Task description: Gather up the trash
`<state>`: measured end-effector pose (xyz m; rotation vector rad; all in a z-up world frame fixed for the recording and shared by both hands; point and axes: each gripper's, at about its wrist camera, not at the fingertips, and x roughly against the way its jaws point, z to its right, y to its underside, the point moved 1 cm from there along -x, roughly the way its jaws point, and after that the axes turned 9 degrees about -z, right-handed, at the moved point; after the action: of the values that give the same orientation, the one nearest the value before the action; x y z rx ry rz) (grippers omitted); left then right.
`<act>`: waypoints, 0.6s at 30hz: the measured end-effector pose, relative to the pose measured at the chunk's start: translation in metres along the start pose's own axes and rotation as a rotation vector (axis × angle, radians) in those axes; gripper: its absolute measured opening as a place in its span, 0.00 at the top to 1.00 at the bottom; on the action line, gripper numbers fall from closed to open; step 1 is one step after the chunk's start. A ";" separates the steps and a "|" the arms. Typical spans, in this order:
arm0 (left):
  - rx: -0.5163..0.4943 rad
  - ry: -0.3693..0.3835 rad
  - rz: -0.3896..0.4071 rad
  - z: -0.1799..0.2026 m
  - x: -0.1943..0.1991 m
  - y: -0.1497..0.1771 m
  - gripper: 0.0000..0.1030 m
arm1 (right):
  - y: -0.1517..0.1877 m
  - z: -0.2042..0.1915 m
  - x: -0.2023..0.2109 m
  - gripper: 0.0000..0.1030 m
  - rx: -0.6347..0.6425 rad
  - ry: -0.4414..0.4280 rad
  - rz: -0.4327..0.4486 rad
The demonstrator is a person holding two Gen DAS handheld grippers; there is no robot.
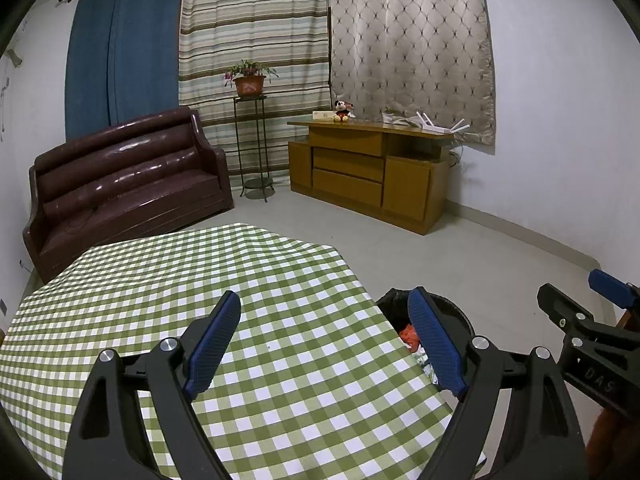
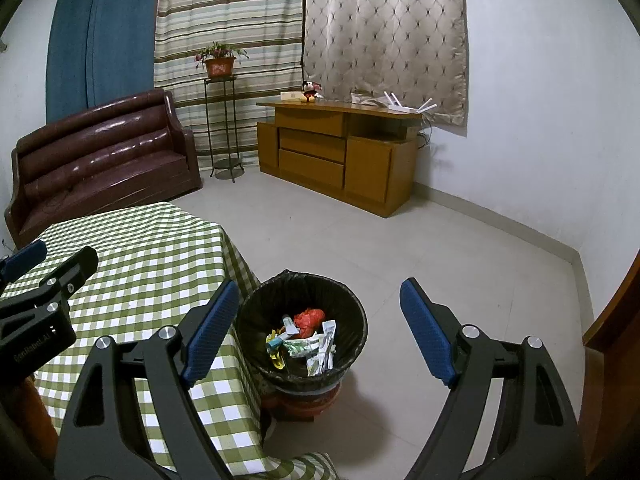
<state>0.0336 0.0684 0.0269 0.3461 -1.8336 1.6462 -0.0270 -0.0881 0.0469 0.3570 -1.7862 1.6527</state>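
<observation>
Down in the bin (image 2: 302,336), on the floor just right of the counter (image 1: 200,280): the trash (image 2: 304,338), a red crumpled piece, pale wrappers, something yellow and blue. Black liner, folded over the rim. Bin stands on a reddish base; whether it sits square there, cannot tell.

Counter cloth, green check, shows no litter in either view. Task looks close to done, by my reading.

Right gripper (image 2: 316,330) hangs over the bin, fingers wide, nothing between them. Left gripper (image 1: 324,338) over the counter's right part, fingers wide, empty too. Each shows at the edge of the other's view, so they sit near one another.

Risks from here:
- Bin close against the hanging cloth; a low sweep by the right gripper could snag cloth or liner and tip the bin off its base.
- Grippers near each other; a sideways move could knock them together.
- Far counter edge unseen from the right; a scrap could be missed.
</observation>
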 end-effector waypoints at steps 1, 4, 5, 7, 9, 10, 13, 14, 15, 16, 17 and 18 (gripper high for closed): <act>-0.001 0.001 -0.002 0.000 0.000 0.000 0.19 | 0.000 0.000 0.000 0.22 0.000 0.001 0.000; -0.002 0.003 -0.004 0.000 0.000 0.000 0.19 | 0.001 0.000 0.000 0.22 0.000 0.001 -0.001; -0.002 0.004 -0.004 0.000 0.001 0.000 0.19 | 0.001 0.000 0.000 0.22 0.001 0.001 -0.001; -0.001 0.003 -0.005 0.000 0.001 0.000 0.19 | 0.001 0.000 0.000 0.22 0.000 0.000 -0.001; 0.001 0.004 -0.004 0.000 0.001 0.000 0.19 | 0.000 0.000 0.000 0.22 0.000 0.001 0.001; 0.000 0.004 -0.004 0.000 0.002 0.000 0.19 | 0.001 0.001 0.000 0.22 0.000 0.001 0.001; -0.001 0.005 -0.005 0.000 0.001 0.000 0.19 | 0.000 0.000 0.000 0.22 0.000 0.001 0.000; -0.001 0.004 -0.004 0.000 0.001 0.000 0.19 | 0.000 0.001 0.000 0.22 0.001 0.001 -0.002; -0.002 0.004 -0.005 0.000 0.001 0.000 0.19 | 0.001 0.001 0.000 0.22 0.000 0.001 -0.002; -0.002 0.004 -0.005 0.000 0.001 0.000 0.19 | 0.001 0.001 0.000 0.22 0.000 0.001 -0.001; -0.001 0.004 -0.004 0.000 0.002 0.000 0.19 | 0.001 0.001 0.000 0.22 0.000 0.001 -0.002; -0.001 0.004 -0.004 0.001 0.001 0.000 0.19 | 0.001 0.001 0.000 0.22 0.000 0.001 -0.002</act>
<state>0.0325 0.0681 0.0275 0.3460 -1.8298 1.6415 -0.0278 -0.0887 0.0465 0.3580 -1.7847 1.6517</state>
